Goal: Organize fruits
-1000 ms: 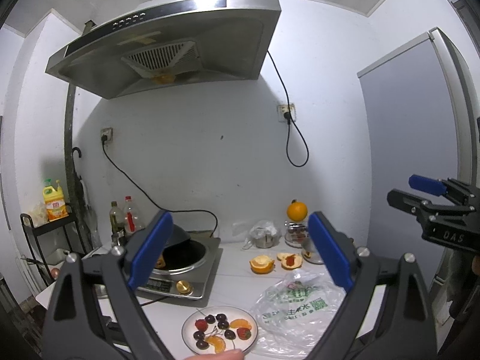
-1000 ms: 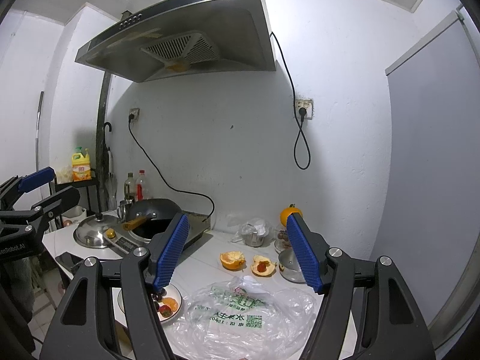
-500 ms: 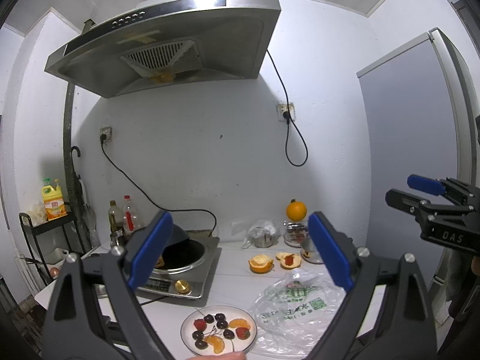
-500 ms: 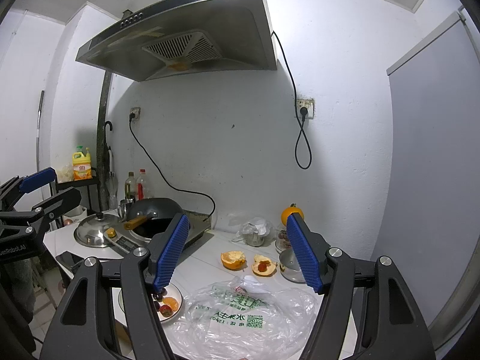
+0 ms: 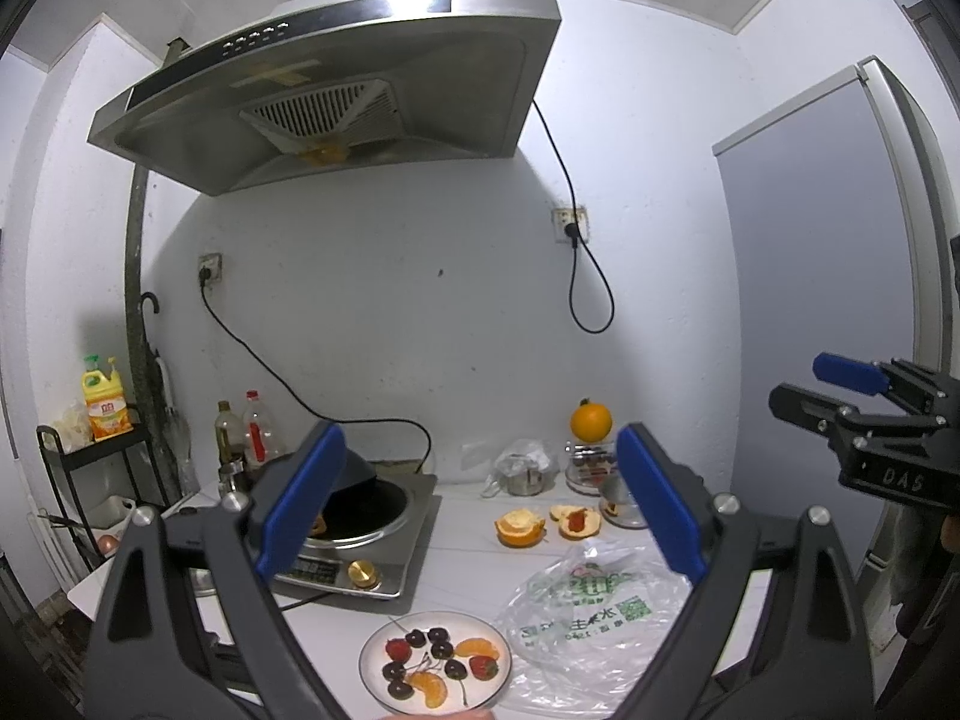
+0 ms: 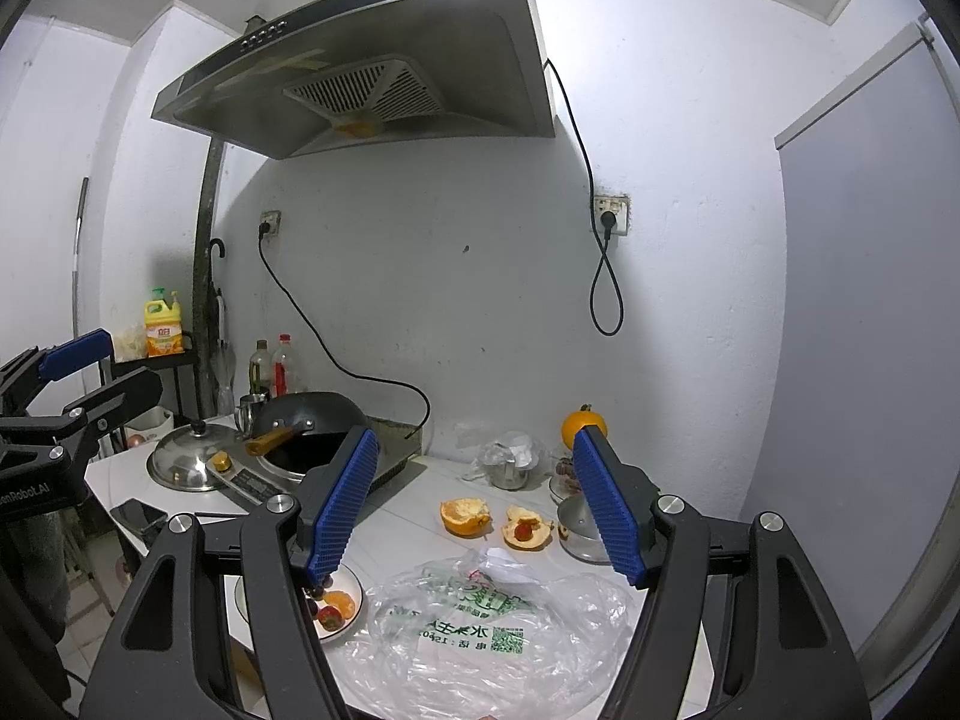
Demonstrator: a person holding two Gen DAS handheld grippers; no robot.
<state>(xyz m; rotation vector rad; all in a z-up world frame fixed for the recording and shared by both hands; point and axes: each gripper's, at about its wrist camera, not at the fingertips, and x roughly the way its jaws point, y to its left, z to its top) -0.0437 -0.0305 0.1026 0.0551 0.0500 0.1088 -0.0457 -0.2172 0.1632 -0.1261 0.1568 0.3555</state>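
Note:
A white plate (image 5: 498, 639) with cherries, strawberries and orange segments sits at the counter's front edge; it also shows in the right wrist view (image 6: 354, 612), partly behind a finger. Two orange peel cups (image 5: 519, 527) (image 5: 577, 522) lie behind it, one holding a red fruit. A whole orange (image 5: 590, 420) rests on a jar at the back. My left gripper (image 5: 480, 504) is open and empty, held above the counter. My right gripper (image 6: 474, 510) is open and empty too.
A clear plastic bag (image 5: 594, 606) lies right of the plate. An induction cooker with a black wok (image 5: 366, 504) stands at left, a pan lid (image 6: 186, 456) and phone (image 6: 139, 515) beyond it. Bottles (image 5: 255, 432), a small metal pot (image 5: 525, 480) and a range hood (image 5: 336, 96) are behind.
Both views have shifted only slightly. Nothing on the counter has moved, and both grippers stay open.

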